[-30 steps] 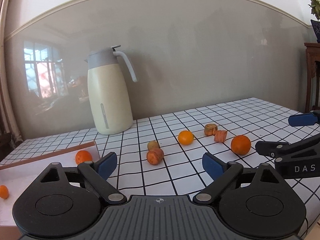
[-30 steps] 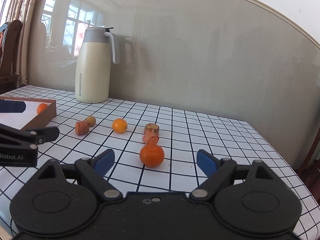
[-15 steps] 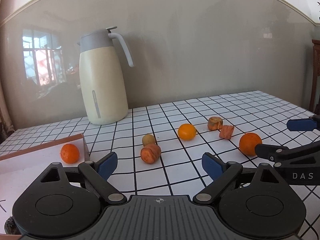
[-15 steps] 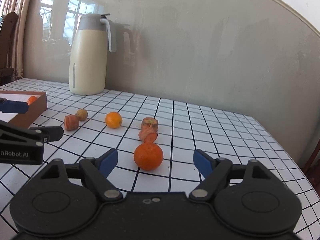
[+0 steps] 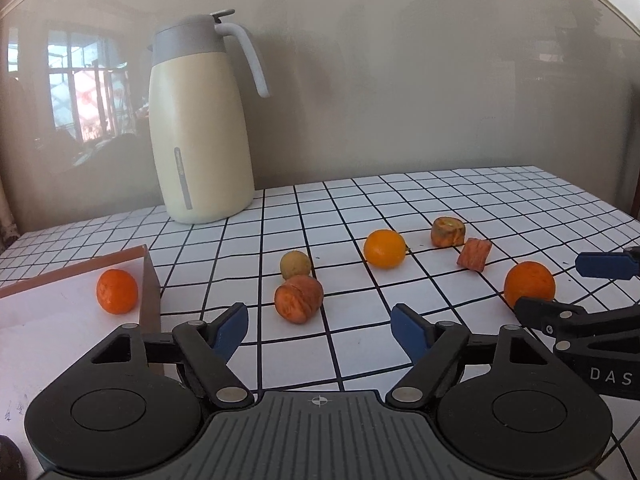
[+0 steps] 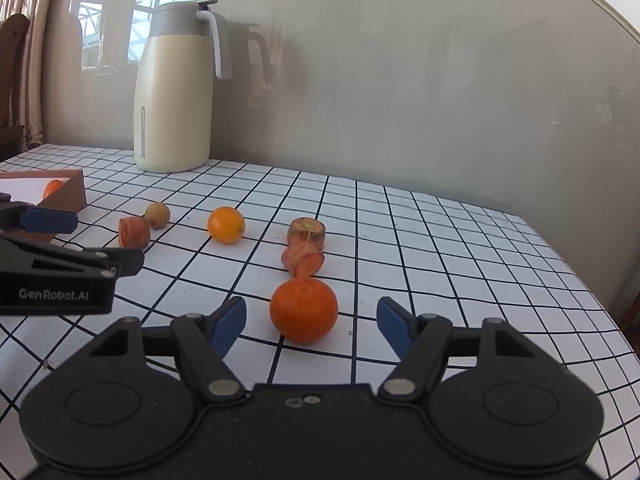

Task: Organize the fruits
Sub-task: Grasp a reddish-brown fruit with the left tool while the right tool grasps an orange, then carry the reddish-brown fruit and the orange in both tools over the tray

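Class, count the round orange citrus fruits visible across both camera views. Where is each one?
3: one inside the box at left, one mid-table, one by the right gripper. Others may be hidden.

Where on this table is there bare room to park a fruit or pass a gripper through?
Free: the grid cloth right of the carrot pieces, out to the table's edge, and the stretch between the jug and the yellow orange. Crowded: the fruit line from the box to the big orange, where both grippers are closing in.
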A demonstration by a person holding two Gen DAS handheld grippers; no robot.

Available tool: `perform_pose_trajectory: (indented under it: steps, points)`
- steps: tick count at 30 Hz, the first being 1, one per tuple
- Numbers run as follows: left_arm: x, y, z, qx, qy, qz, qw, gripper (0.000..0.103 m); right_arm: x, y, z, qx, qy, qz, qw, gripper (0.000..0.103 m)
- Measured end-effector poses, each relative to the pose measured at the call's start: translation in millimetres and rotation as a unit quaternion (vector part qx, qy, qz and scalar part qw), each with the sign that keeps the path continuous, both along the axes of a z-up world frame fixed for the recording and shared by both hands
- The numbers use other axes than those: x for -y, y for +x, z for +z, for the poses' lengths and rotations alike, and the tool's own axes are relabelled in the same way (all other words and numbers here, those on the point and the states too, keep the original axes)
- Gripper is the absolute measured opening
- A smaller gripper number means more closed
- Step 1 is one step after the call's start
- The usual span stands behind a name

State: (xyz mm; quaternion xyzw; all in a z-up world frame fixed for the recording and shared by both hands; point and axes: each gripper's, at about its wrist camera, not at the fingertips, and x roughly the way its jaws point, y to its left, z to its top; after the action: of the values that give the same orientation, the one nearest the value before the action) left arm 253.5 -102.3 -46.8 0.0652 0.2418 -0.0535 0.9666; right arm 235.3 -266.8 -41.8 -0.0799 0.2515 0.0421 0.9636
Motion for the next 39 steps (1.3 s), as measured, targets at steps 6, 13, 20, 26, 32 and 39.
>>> perform_pose_trajectory:
  steps: [6, 13, 20, 26, 32, 39]
  points:
    - [-1, 16, -2, -0.013, -0.008, 0.012, 0.9998, 0.078, -3, 5, -1, -0.008, 0.0, 0.002, 1.0, 0.051]
    - [-1, 29, -5, -0.026, -0.018, 0.018, 0.9993, 0.078, -2, 13, -3, -0.026, 0.006, -0.004, 1.0, 0.04]
    - [3, 41, -8, -0.044, -0.022, 0.015, 0.9987, 0.078, 3, 22, -1, -0.038, 0.02, -0.006, 0.999, 0.033]
    - [4, 51, -13, -0.071, -0.025, 0.008, 0.9971, 0.061, 5, 35, 0, -0.041, 0.037, -0.013, 0.998, 0.032]
    - [10, 49, -11, -0.061, -0.014, -0.004, 0.998, 0.035, 4, 36, 1, -0.038, 0.041, -0.013, 0.998, 0.032]
    - [9, 40, -7, -0.047, -0.022, -0.009, 0.9986, 0.035, 3, 34, 4, -0.031, 0.043, -0.014, 0.998, 0.032]
